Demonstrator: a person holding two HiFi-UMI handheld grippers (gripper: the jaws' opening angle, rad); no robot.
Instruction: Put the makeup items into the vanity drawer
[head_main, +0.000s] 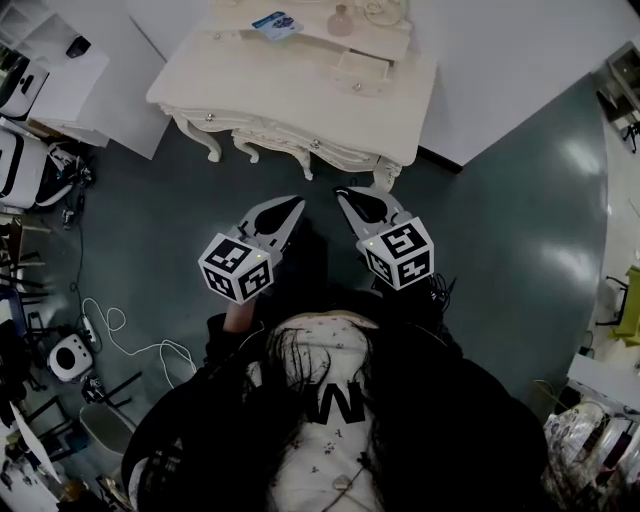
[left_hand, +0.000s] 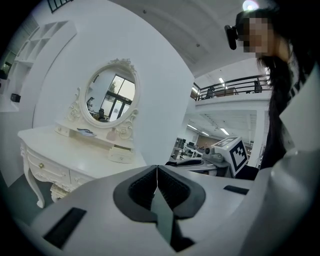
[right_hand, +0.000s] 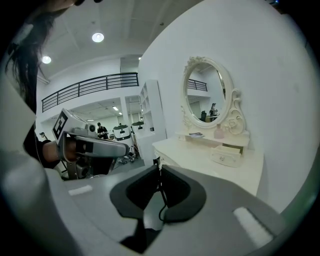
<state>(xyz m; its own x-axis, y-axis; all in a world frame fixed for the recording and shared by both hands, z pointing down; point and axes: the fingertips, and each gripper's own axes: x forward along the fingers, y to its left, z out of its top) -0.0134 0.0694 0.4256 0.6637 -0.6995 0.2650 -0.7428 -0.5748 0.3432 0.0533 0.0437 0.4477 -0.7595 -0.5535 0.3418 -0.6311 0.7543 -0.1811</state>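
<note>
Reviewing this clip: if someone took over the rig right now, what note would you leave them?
Left gripper: shut, empty. Right gripper: shut, empty. Both are held short of the vanity.
The blue packet and pink bottle sit on the vanity's raised shelf. The small drawer below it juts out slightly.
Done: nothing picked up yet.
Left: grasp each item and put it in the drawer.

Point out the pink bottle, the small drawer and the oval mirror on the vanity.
pink bottle (head_main: 341, 20), head view, on its round body.
small drawer (right_hand: 223, 157), right gripper view, on its front panel.
oval mirror (left_hand: 111, 95), left gripper view, on the middle of the glass.
</note>
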